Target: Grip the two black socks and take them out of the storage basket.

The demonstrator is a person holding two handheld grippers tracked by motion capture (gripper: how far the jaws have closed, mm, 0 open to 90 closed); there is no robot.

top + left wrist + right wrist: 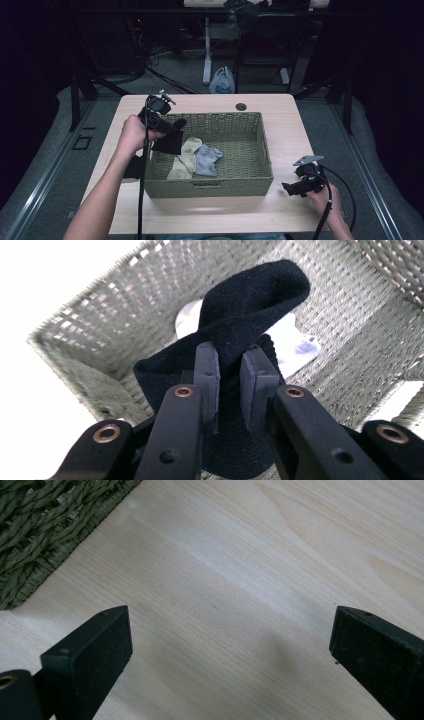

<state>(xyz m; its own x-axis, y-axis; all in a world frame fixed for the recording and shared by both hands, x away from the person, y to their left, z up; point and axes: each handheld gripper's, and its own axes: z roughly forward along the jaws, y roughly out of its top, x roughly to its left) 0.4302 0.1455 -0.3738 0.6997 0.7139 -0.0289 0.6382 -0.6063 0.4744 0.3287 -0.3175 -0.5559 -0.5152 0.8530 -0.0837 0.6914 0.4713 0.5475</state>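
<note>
Dark room, light wood table [210, 215] w/ woven basket [220, 185] in the middle. Left gripper [167, 131] raised over basket's left end, forearm angled in from bottom-left, wrist tipped fwd; jaws clamped on black sock [250, 305], which hangs above basket interior. Cream sock [184, 159] and grey sock [206, 159] lying inside, touching. Right gripper [286, 189] low on table right of basket, pointing left, jaws spread wide [230, 645], holding nothing.

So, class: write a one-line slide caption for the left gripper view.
Left gripper shut on a black sock, held above the woven basket.
</note>
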